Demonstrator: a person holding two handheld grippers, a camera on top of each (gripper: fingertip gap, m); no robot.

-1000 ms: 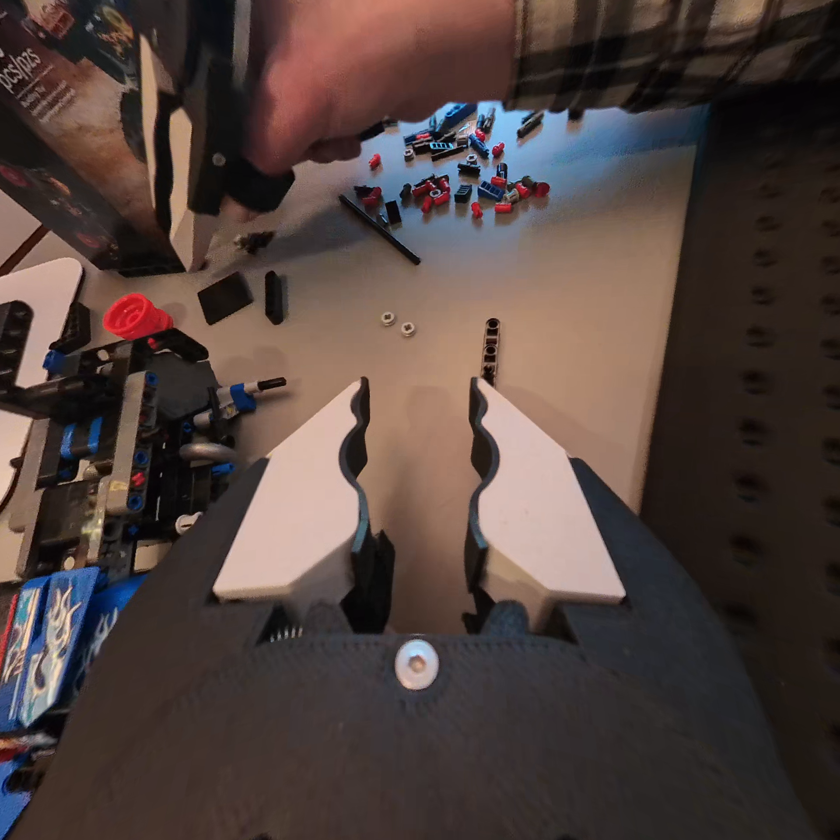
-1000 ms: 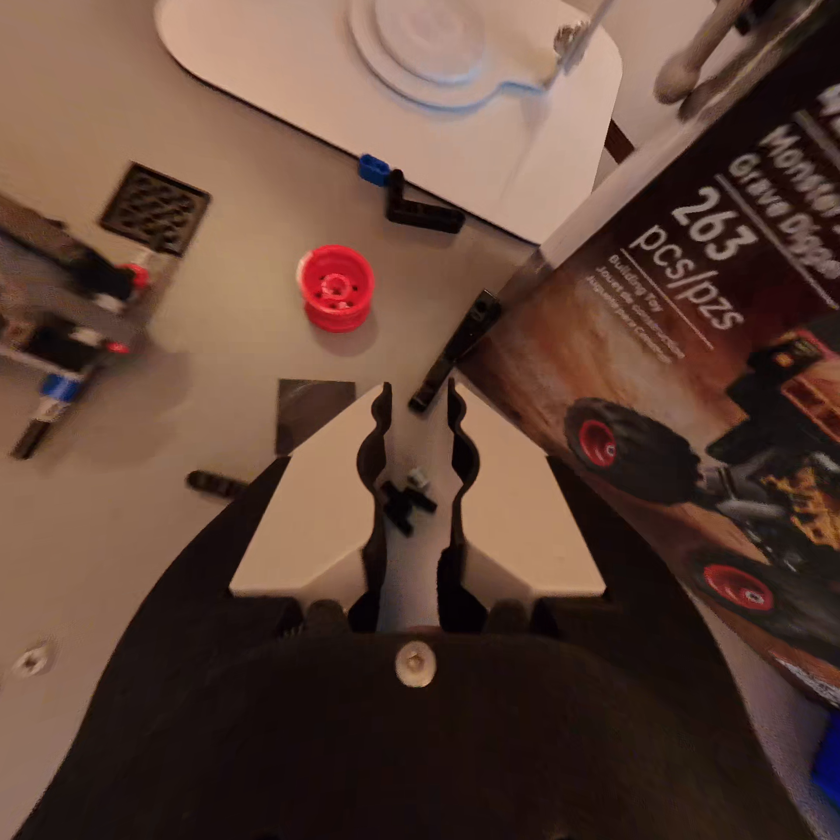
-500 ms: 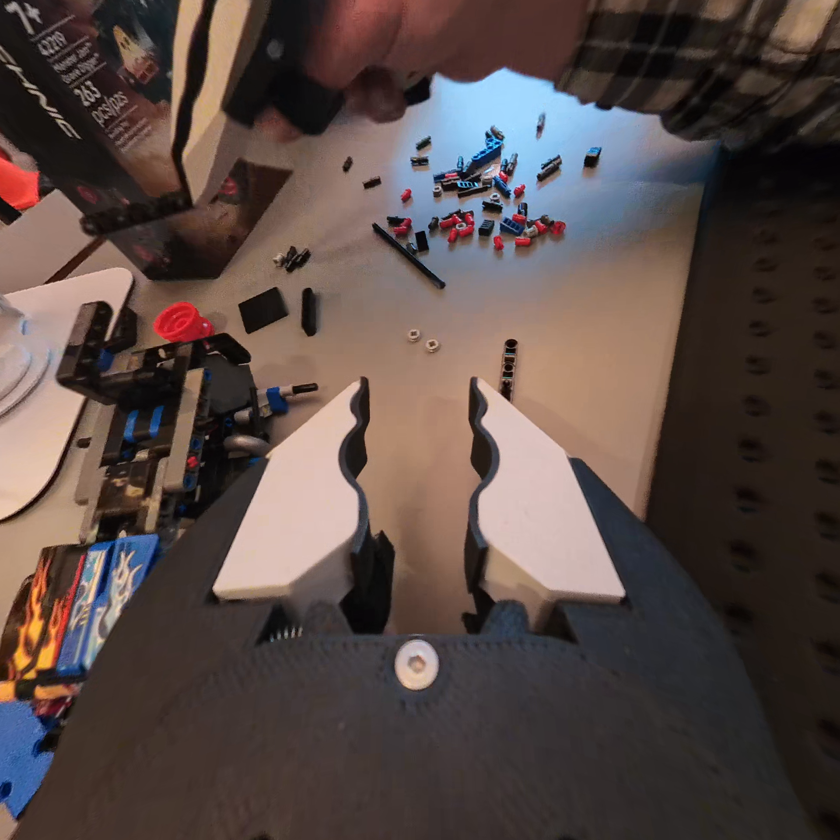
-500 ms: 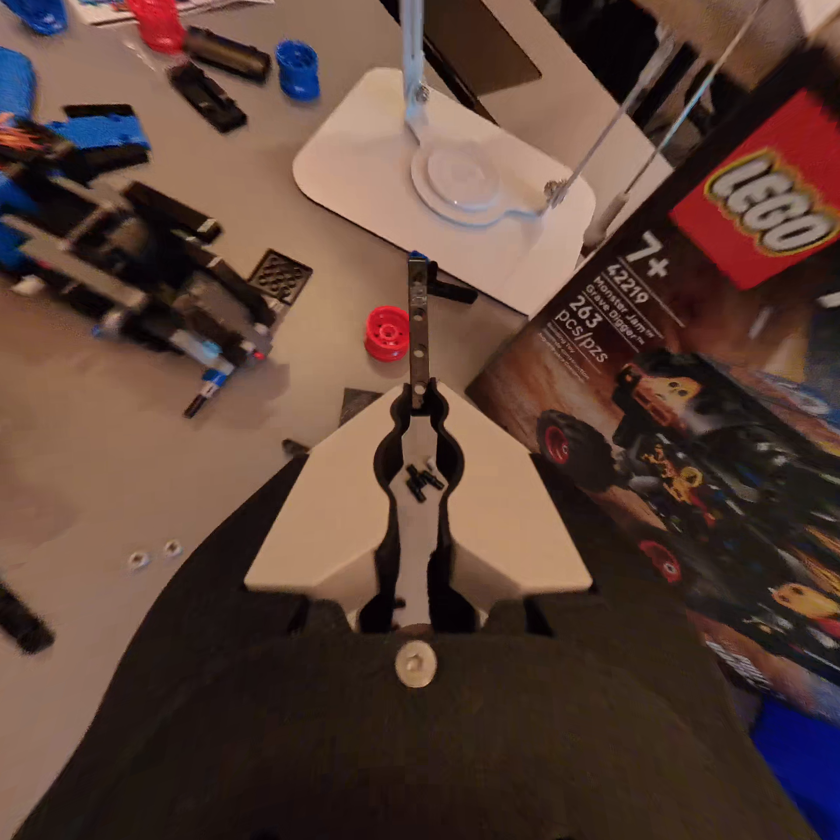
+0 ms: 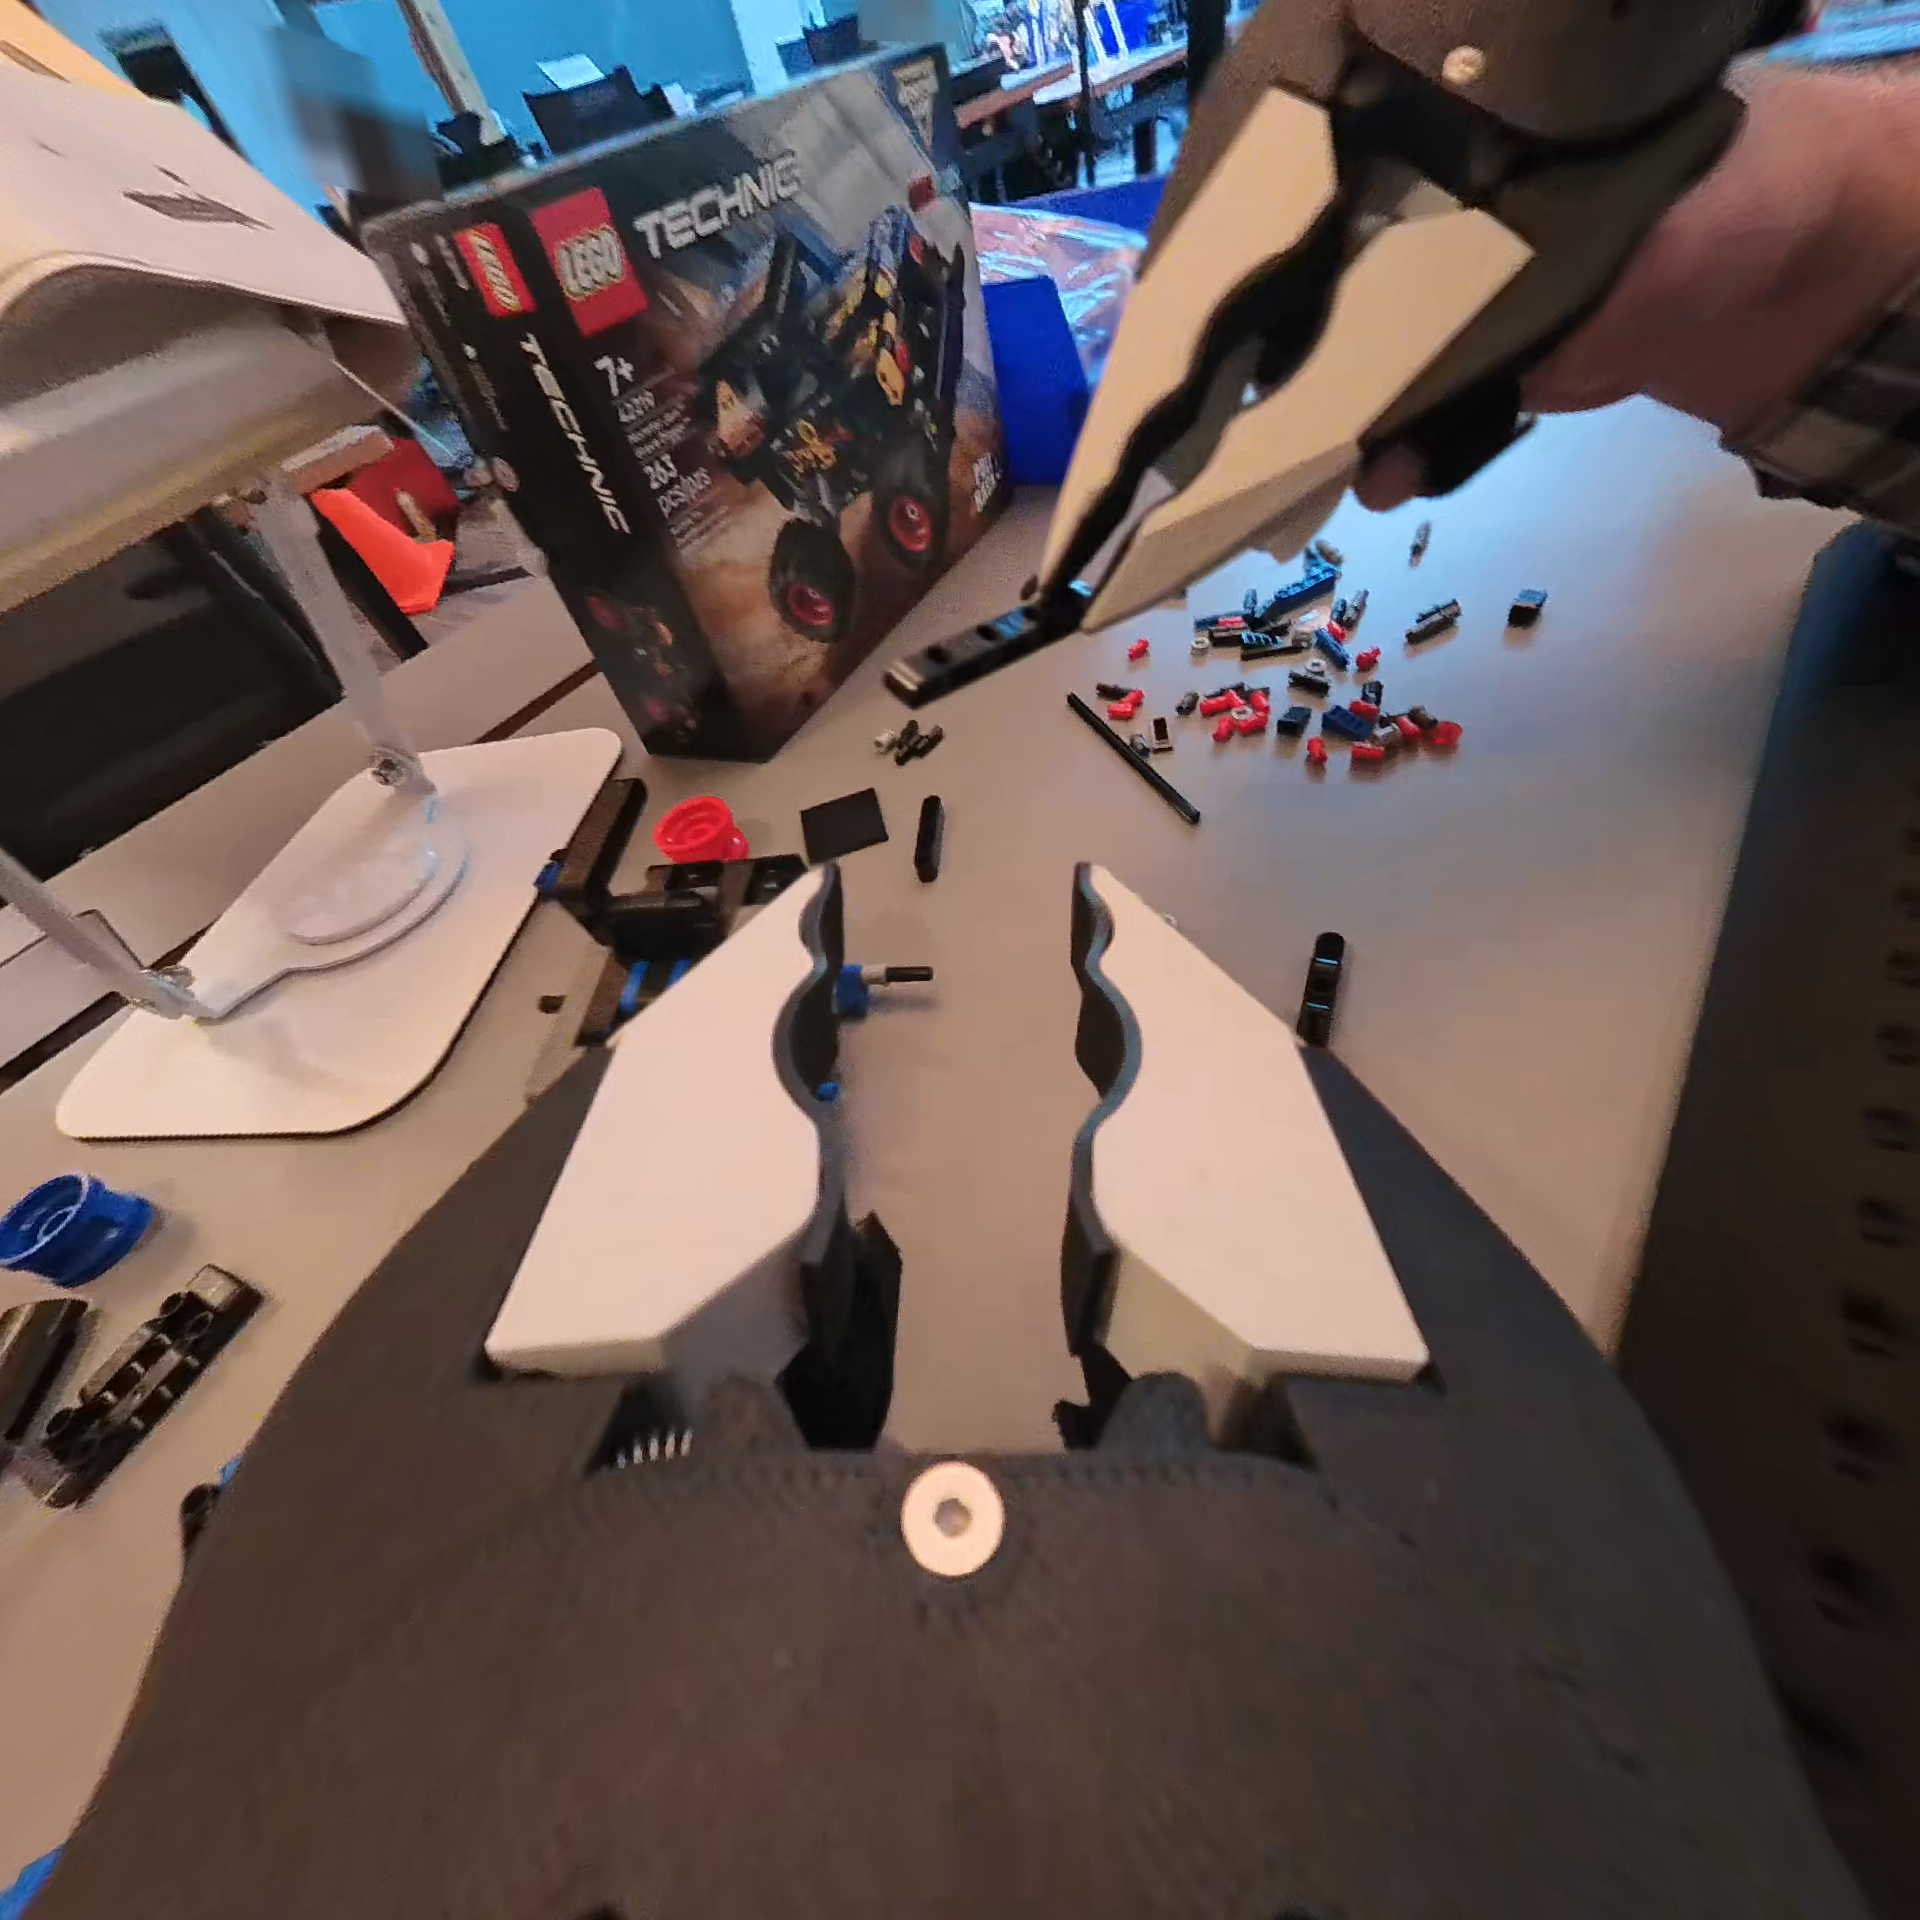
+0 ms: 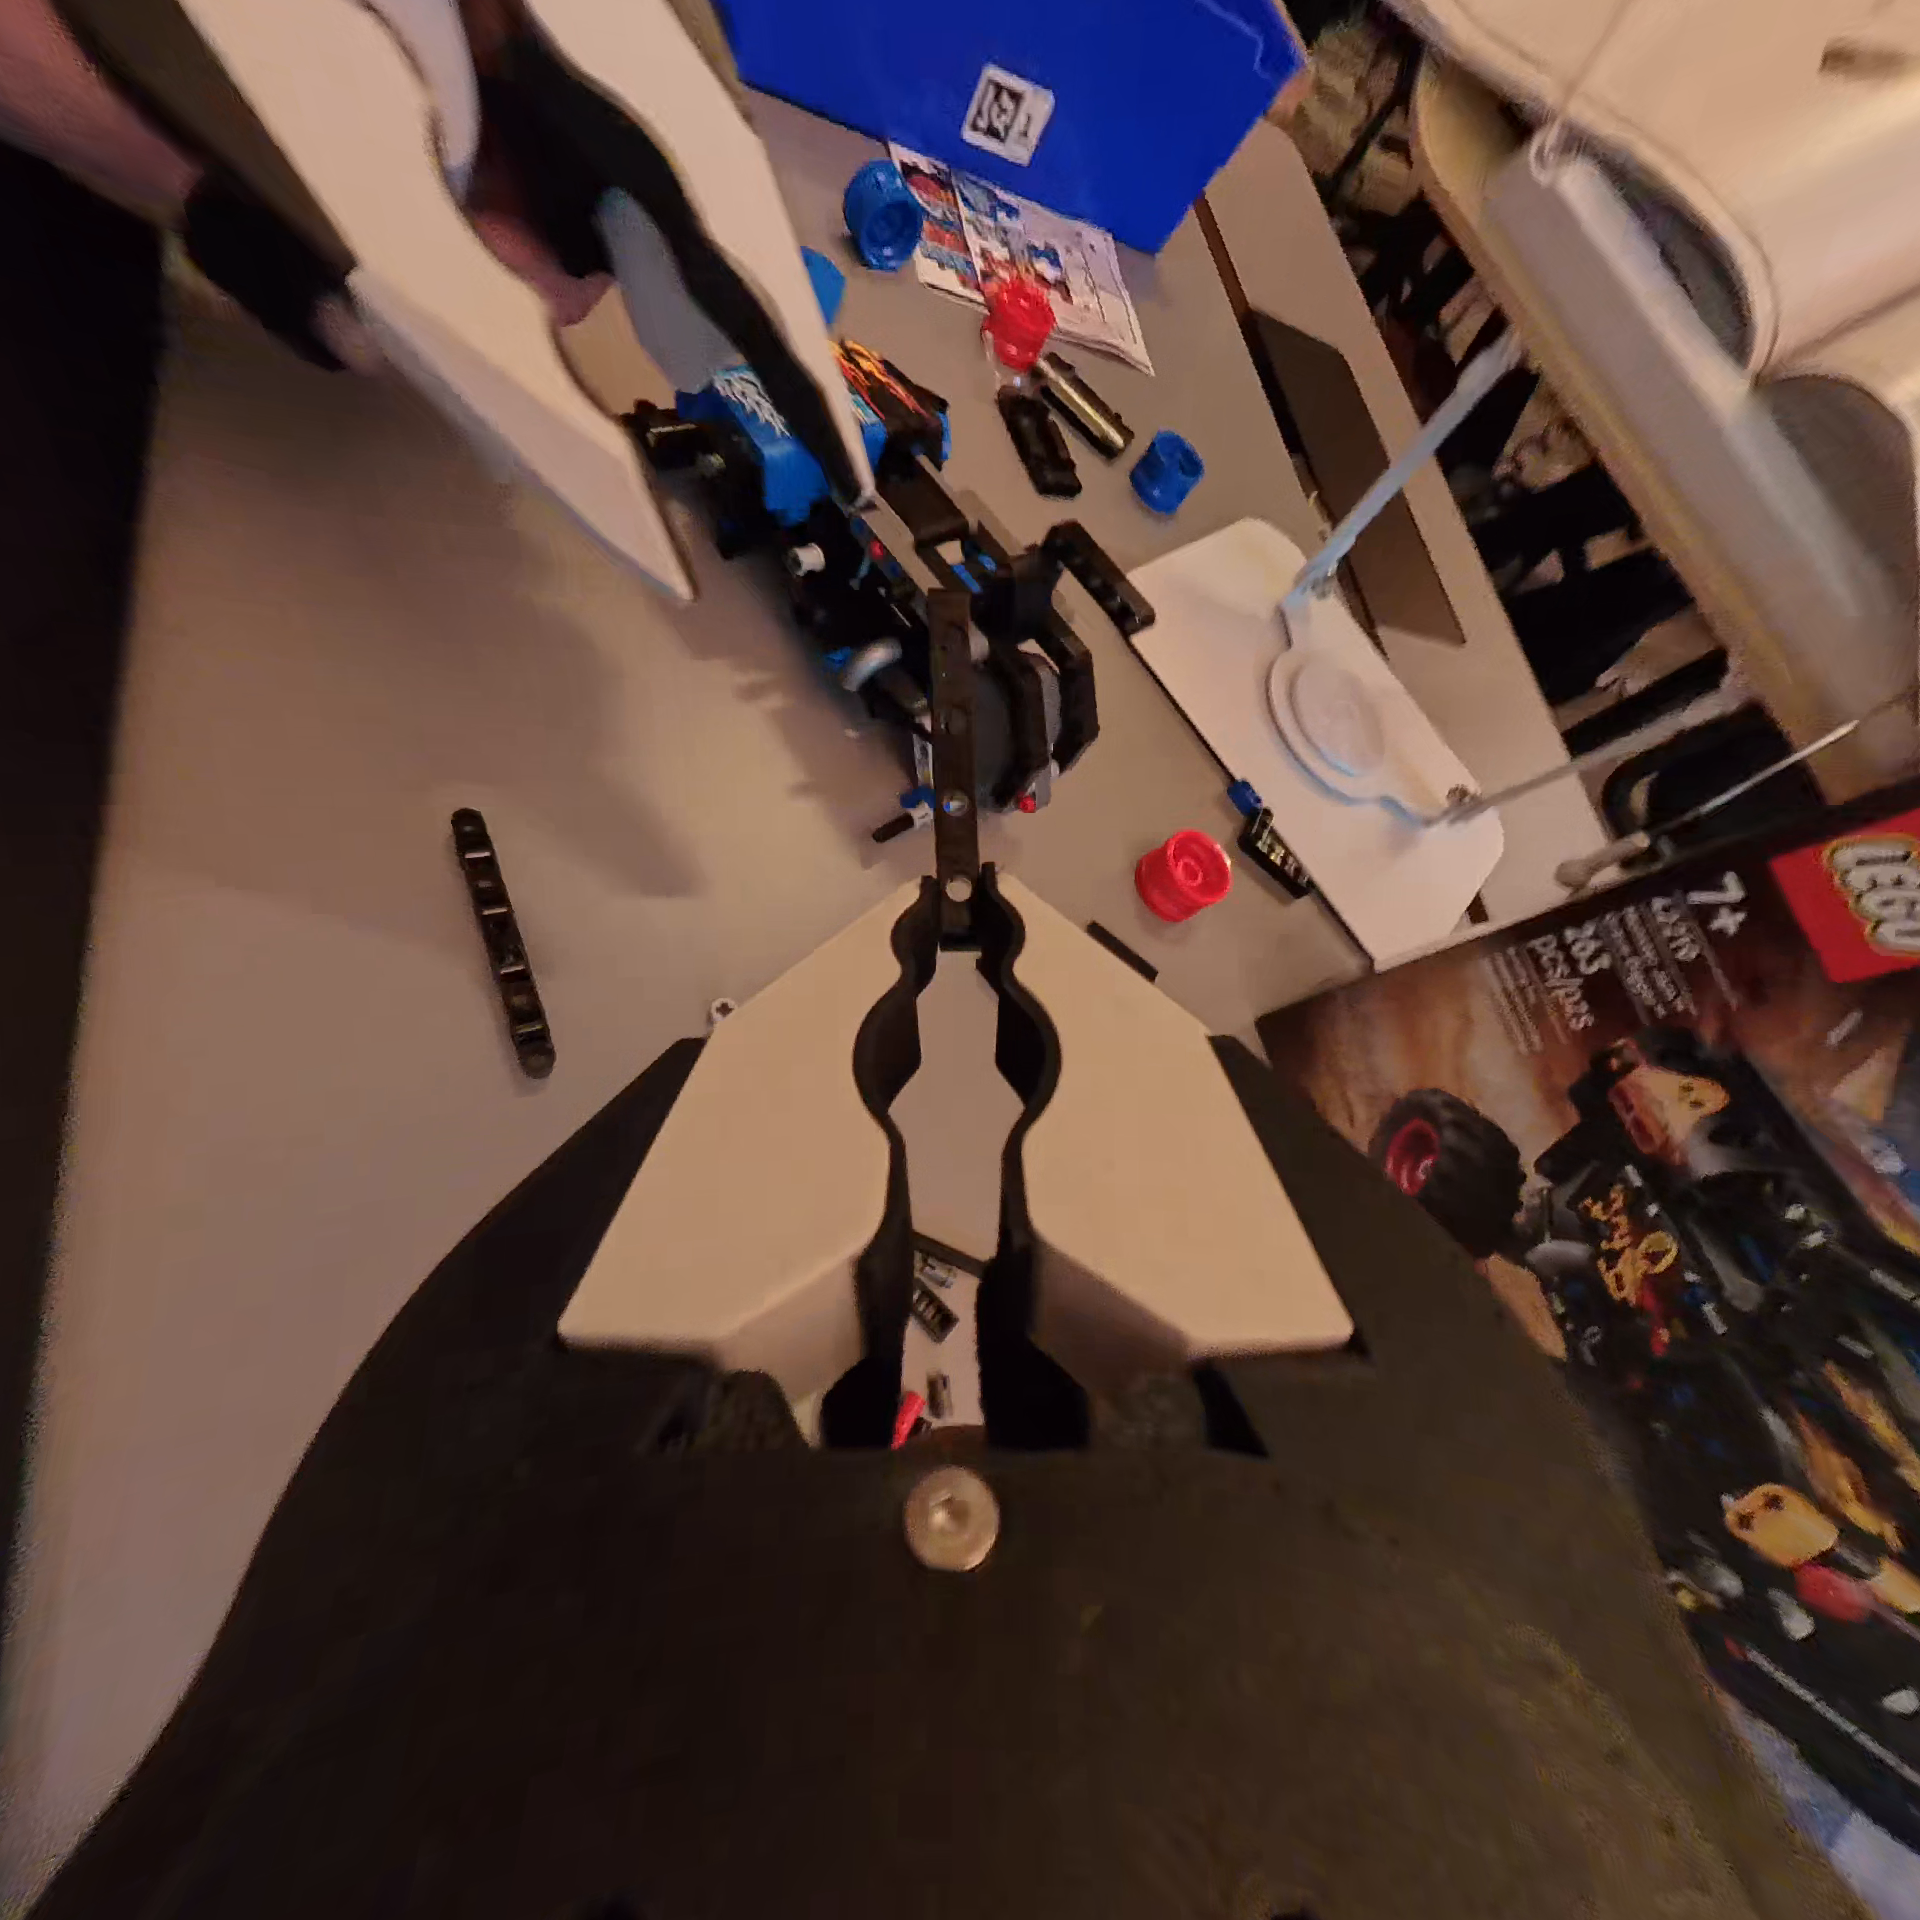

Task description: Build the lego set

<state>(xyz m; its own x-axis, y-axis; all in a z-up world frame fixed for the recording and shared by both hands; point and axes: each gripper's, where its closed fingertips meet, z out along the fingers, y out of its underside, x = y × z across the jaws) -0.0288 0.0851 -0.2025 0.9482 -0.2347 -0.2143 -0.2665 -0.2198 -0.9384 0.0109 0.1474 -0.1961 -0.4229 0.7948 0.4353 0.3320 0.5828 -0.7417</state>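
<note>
Tongs, two pairs, over a grey table (image 5: 1455, 1039).

Left wrist view, near to far:
- Left gripper (image 5: 951, 914): white fingers (image 5: 686, 1143) spread apart, nothing between them, held above the table.
- Blue wheel hub (image 5: 73, 1226) and black curved pieces (image 5: 145, 1361) at 9 o'clock, near the frame edge.
- Short black beam (image 5: 1322, 982) lying just beside the right-hand fingertip, at 2 o'clock.
- Half-built model (image 5: 665, 914), black with blue pins, at 11 o'clock, partly hidden behind the left-hand finger.
- Red wheel hub (image 5: 698, 829), black flat tile (image 5: 844, 823) and small black piece (image 5: 927, 836), just beyond the fingertips at 12 o'clock.
- White lamp base (image 5: 312, 987) at 10 o'clock.
- Long black axle (image 5: 1132, 758) and scatter of small red, blue and black parts (image 5: 1299, 675) at 1 o'clock.
- Lego box (image 5: 717, 416), upright, at 12 o'clock, far side of the table.
- Right gripper (image 5: 1060, 597), held by a hand (image 5: 1745, 260) at 1 o'clock, tips closed on one end of a black beam (image 5: 966, 655); the beam hangs clear of the table, in front of the box.

Right wrist view, near to far:
- Right gripper (image 6: 956, 894): tips pinched on the near end of the same black beam (image 6: 954, 758), which points straight ahead to 12 o'clock.
- Long black beam (image 6: 502, 940) flat on the table at 10 o'clock.
- Red wheel hub (image 6: 1181, 875) at 1 o'clock, beside the lamp base (image 6: 1340, 748).
- Model (image 6: 883, 561) beyond the held beam's far end; whether they touch cannot be told.
- Left gripper (image 6: 774, 540) at 11 o'clock, fingers apart, above the model.
- Blue bin (image 6: 997, 94) at 12 o'clock, farthest.
</note>
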